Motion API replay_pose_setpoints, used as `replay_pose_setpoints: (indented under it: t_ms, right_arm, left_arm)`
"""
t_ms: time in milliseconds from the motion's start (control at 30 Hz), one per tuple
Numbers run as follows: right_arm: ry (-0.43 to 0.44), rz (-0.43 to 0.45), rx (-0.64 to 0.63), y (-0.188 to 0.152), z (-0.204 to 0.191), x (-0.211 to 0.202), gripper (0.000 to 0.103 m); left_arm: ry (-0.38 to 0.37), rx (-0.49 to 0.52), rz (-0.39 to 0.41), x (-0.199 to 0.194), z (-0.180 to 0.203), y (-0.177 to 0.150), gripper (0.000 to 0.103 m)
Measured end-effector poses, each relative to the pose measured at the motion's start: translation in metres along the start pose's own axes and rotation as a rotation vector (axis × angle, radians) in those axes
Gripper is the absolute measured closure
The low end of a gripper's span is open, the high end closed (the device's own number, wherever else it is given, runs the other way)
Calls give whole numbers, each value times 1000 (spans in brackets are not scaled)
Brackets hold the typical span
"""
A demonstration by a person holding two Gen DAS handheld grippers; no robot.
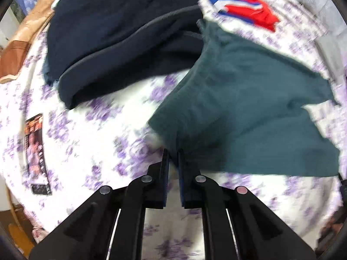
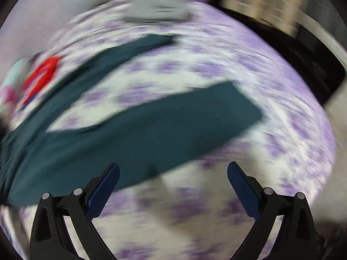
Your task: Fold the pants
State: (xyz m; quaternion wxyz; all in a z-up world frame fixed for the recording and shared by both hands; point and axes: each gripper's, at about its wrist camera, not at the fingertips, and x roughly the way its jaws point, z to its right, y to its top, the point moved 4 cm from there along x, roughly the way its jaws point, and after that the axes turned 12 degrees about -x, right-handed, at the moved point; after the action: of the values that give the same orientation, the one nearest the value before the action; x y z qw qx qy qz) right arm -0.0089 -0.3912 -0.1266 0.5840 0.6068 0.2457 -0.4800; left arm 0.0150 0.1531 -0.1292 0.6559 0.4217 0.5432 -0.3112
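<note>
Dark teal pants (image 1: 245, 108) lie spread on a bed with a white and purple floral sheet (image 1: 97, 134). My left gripper (image 1: 173, 153) is shut on the near edge of the pants at the waist end. In the right wrist view the pants (image 2: 134, 134) stretch across the bed with two legs fanning to the right. My right gripper (image 2: 173, 169) is open and empty, hovering just over the near edge of the lower leg. The right wrist view is blurred by motion.
A pile of dark navy clothes (image 1: 121, 34) lies at the far left of the bed. A red, white and blue garment (image 1: 245, 6) lies at the far side. A flat printed packet (image 1: 35, 151) lies on the sheet at left. A tan cushion (image 1: 26, 34) sits beyond it.
</note>
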Motion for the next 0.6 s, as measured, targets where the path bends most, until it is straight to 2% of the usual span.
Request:
replay_pose_setpoints:
  t_ms: [67, 133, 233, 300, 367, 400, 433, 467, 500, 533, 567, 600]
  right_arm:
    - [-26, -7, 140, -5, 41, 11, 3]
    - [0, 3, 289, -6, 82, 25, 3]
    - [3, 3, 365, 0, 117, 50, 3]
    - [47, -17, 378, 8, 125, 74, 6]
    - [46, -43, 368, 14, 126, 88, 9]
    - [33, -42, 351, 18, 123, 90, 25]
    - [27, -27, 326, 24, 122, 90, 72]
    - [44, -21, 318, 29, 124, 88, 94]
    - [124, -9, 360, 33, 132, 85, 97]
    - [152, -1, 390, 36, 139, 81, 97]
    - [150, 16, 393, 39, 147, 73, 97]
    - [100, 32, 363, 43, 155, 62, 97]
  left_arm:
    - [25, 0, 25, -1, -2, -3, 92]
    - [22, -32, 25, -3, -6, -2, 83]
    - [49, -52, 54, -8, -22, 1, 77]
    - [67, -50, 82, -14, -24, 4, 71]
    - [82, -32, 108, -18, -23, 4, 66]
    - [87, -21, 113, -18, -19, 5, 64]
    - [88, -7, 118, -16, -13, 5, 63]
    - [89, 7, 122, -16, -8, 5, 63]
    - [91, 23, 129, -14, 0, 4, 63]
    - [92, 38, 137, -12, 8, 4, 62]
    - [94, 47, 142, -10, 13, 4, 61]
    - [100, 60, 149, -7, 20, 3, 57]
